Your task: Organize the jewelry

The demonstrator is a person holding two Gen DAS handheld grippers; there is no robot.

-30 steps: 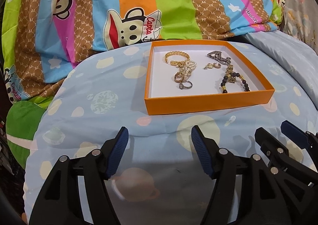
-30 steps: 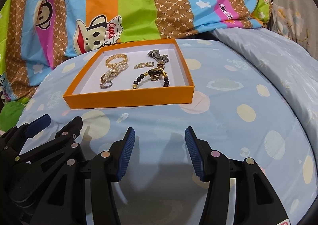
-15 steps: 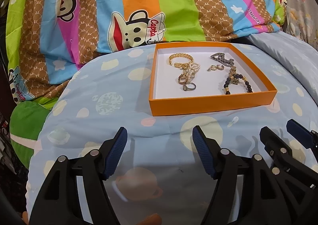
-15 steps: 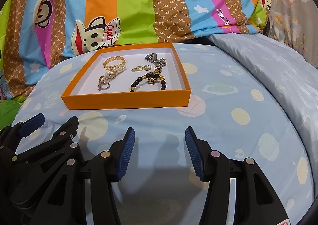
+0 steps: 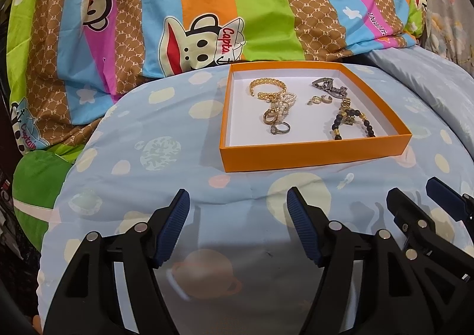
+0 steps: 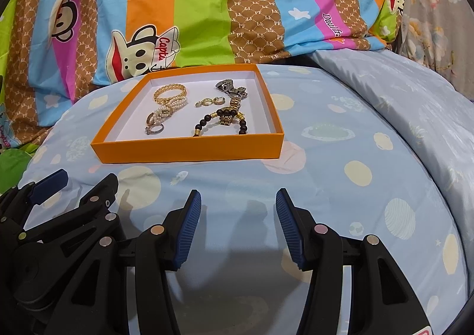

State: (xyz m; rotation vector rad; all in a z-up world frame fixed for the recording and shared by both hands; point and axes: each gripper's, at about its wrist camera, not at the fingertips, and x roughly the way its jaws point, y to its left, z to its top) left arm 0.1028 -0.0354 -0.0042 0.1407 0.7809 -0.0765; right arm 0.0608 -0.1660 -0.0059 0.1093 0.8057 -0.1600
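An orange tray (image 5: 314,152) with a white floor sits on the pale blue spotted bedcover (image 5: 142,181), at about 1 o'clock from the left gripper (image 5: 238,225) and 11 o'clock from the right gripper (image 6: 238,225). Both grippers hover low over the cover with their jaws spread wide and nothing between the blue pads; they sit close side by side, each showing at the edge of the other's view.

Inside the tray, the left half holds a gold chain bracelet (image 5: 268,87) at 12 o'clock, a pearl strand (image 5: 283,102) just below it, and a gold ring (image 5: 270,117) and a stone-set ring (image 5: 280,128) nearer the front wall. The right half holds a silver piece (image 5: 327,86) at the back, small gold earrings (image 5: 320,100), and a black bead bracelet (image 5: 352,123) reaching toward the front wall. The tray's middle strip and front left corner are bare white.

A band of open bedcover lies between the tray's front wall and the fingertips, and more runs out at 3 o'clock in the right view. Behind the tray rises a striped monkey-print quilt (image 6: 207,9) (readable there: "Capta", "frank", "PF").
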